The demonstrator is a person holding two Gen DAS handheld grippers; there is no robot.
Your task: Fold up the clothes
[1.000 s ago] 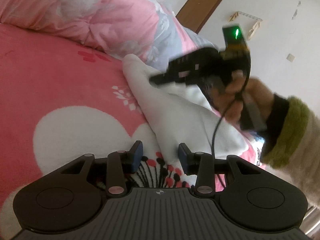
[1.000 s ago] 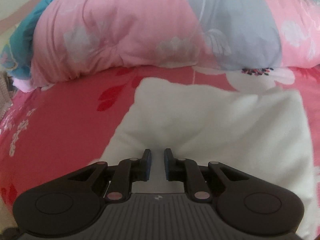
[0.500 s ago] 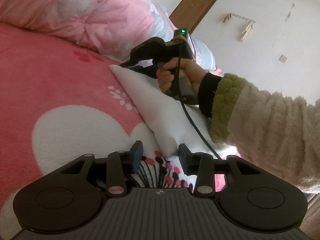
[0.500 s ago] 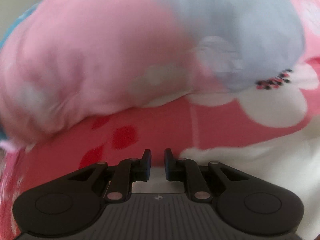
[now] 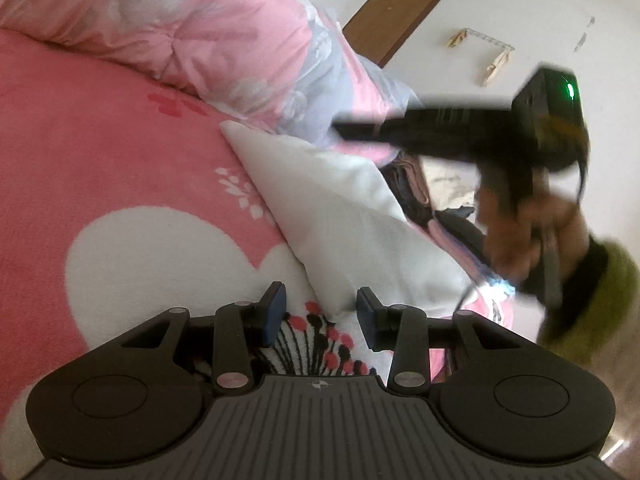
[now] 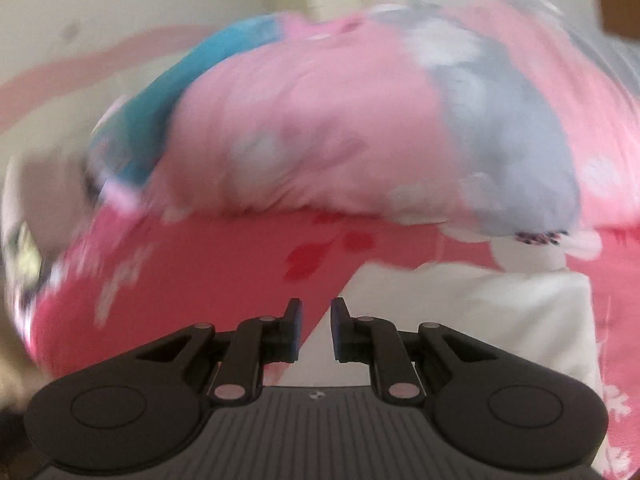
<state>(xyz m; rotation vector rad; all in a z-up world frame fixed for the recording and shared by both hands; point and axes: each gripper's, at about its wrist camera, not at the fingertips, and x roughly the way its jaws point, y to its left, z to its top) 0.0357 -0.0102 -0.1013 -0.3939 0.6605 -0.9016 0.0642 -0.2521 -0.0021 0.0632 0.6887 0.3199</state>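
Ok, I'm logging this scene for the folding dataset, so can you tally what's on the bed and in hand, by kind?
White folded garment: 1
Pink and grey quilt: 1
Pink floral bedsheet: 1
Grippers: 2, left gripper and right gripper, both empty
Total: 5
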